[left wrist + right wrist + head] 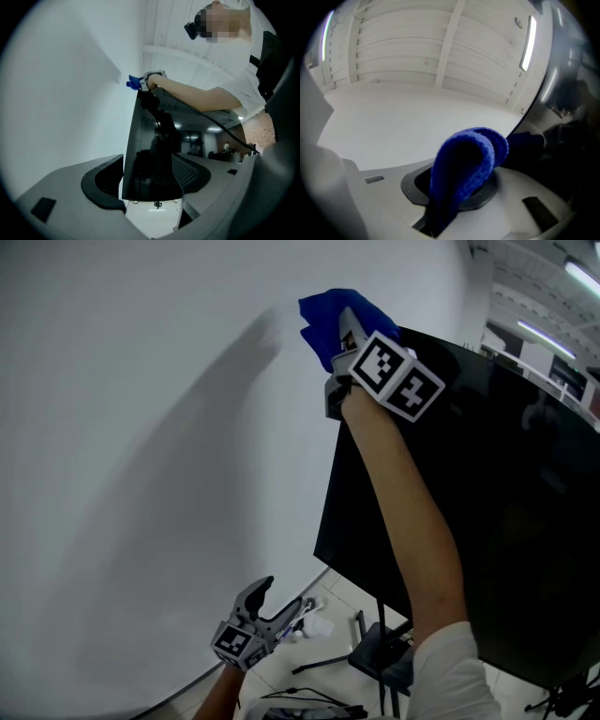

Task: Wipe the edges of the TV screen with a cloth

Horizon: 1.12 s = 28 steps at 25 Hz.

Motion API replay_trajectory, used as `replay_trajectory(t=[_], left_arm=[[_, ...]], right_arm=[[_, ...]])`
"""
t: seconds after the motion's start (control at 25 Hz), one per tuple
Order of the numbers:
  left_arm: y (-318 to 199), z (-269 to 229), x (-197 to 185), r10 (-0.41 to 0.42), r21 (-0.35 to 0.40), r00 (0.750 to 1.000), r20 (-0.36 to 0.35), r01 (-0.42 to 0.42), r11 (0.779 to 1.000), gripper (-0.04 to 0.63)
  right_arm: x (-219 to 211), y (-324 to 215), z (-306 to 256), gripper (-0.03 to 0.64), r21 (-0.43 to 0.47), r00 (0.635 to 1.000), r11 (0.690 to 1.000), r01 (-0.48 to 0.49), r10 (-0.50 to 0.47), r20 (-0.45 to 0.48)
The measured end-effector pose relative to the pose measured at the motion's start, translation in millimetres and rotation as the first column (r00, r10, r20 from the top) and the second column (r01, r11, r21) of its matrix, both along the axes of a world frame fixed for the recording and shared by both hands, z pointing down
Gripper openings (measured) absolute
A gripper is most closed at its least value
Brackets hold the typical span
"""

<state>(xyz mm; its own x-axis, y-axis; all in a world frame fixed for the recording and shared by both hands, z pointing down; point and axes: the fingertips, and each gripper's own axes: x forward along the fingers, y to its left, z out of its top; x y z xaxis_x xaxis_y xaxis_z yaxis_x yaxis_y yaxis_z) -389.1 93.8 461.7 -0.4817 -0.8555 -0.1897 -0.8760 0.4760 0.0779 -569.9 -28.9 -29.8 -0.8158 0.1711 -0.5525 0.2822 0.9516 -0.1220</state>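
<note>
A large black TV screen (pixel 487 502) stands on a stand beside a white wall. My right gripper (pixel 339 341) is raised to the screen's top left corner, shut on a blue cloth (pixel 328 320) that lies against that corner. In the right gripper view the folded blue cloth (pixel 464 168) bulges out from between the jaws, next to the dark screen edge (pixel 562 136). My left gripper (pixel 281 601) hangs low by the floor, open and holding nothing. The left gripper view looks up along the TV screen (pixel 154 154) to the blue cloth (pixel 133 83) at the top corner.
The white wall (pixel 141 427) rises close behind the TV's left edge. A black stand base and legs (pixel 375 652) and cables (pixel 309 699) lie on the pale floor under the screen. A person's forearm (pixel 403 512) crosses the screen's left side.
</note>
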Motion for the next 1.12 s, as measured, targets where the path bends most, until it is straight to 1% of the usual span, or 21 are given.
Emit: replay_trajectory(t=[0.08, 0.12, 0.2, 0.32, 0.44, 0.52, 0.68, 0.72, 0.8, 0.88, 0.96, 1.04, 1.08, 1.12], left_arm=[[-2, -8, 10, 0.012, 0.02, 1.0, -0.028, -0.012, 1.0, 0.307], [0, -4, 12, 0.021, 0.014, 0.999, -0.025, -0.021, 1.0, 0.307], [4, 5, 17, 0.042, -0.005, 0.999, -0.012, -0.042, 0.999, 0.307], [-9, 9, 31, 0.087, -0.009, 0.996, -0.021, -0.087, 0.996, 0.307], [-44, -1, 54, 0.167, 0.001, 0.985, -0.052, -0.168, 0.986, 0.307], [-73, -6, 70, 0.248, -0.004, 0.967, -0.054, -0.249, 0.968, 0.307], [-122, -1, 97, 0.388, -0.026, 0.921, -0.023, -0.389, 0.921, 0.307], [-129, -3, 102, 0.419, -0.023, 0.908, -0.031, -0.42, 0.907, 0.307], [-142, -6, 107, 0.48, -0.021, 0.876, -0.044, -0.481, 0.876, 0.307], [-164, 1, 125, 0.538, -0.037, 0.843, -0.031, -0.539, 0.842, 0.307], [-205, -1, 174, 0.604, -0.043, 0.797, -0.028, -0.604, 0.796, 0.307], [-245, -2, 226, 0.672, -0.045, 0.741, -0.019, -0.672, 0.74, 0.307], [-258, 3, 237, 0.697, -0.049, 0.718, -0.005, -0.696, 0.716, 0.307], [-263, 9, 238, 0.716, -0.054, 0.698, 0.007, -0.715, 0.697, 0.307]], right_arm=[[24, -7, -11, 0.086, -0.012, 0.999, 1.0, -0.012, 0.013, 0.037], [36, -8, -14, 0.086, -0.026, 0.999, 1.0, -0.01, 0.011, 0.045], [56, -13, -11, 0.086, -0.077, 0.999, 0.997, 0.011, -0.009, 0.034], [88, -34, -1, 0.086, -0.141, 1.0, 0.99, 0.027, -0.025, 0.01], [127, -72, 1, 0.086, -0.153, 1.0, 0.988, 0.002, 0.0, 0.012], [160, -98, 1, 0.086, -0.157, 0.999, 0.987, -0.034, 0.037, 0.013], [213, -134, 0, 0.086, -0.153, 0.994, 0.983, -0.106, 0.109, 0.012], [221, -139, -1, 0.086, -0.151, 0.992, 0.981, -0.123, 0.127, 0.013], [236, -148, -2, 0.086, -0.164, 0.988, 0.976, -0.146, 0.152, 0.027], [268, -170, -3, 0.087, -0.195, 0.983, 0.967, -0.166, 0.179, 0.049], [336, -215, -7, 0.087, -0.214, 0.966, 0.948, -0.234, 0.252, 0.06], [409, -262, -12, 0.087, -0.224, 0.935, 0.919, -0.323, 0.346, 0.071], [432, -277, -14, 0.087, -0.227, 0.917, 0.903, -0.366, 0.391, 0.075], [444, -285, -14, 0.087, -0.229, 0.9, 0.886, -0.403, 0.429, 0.075]])
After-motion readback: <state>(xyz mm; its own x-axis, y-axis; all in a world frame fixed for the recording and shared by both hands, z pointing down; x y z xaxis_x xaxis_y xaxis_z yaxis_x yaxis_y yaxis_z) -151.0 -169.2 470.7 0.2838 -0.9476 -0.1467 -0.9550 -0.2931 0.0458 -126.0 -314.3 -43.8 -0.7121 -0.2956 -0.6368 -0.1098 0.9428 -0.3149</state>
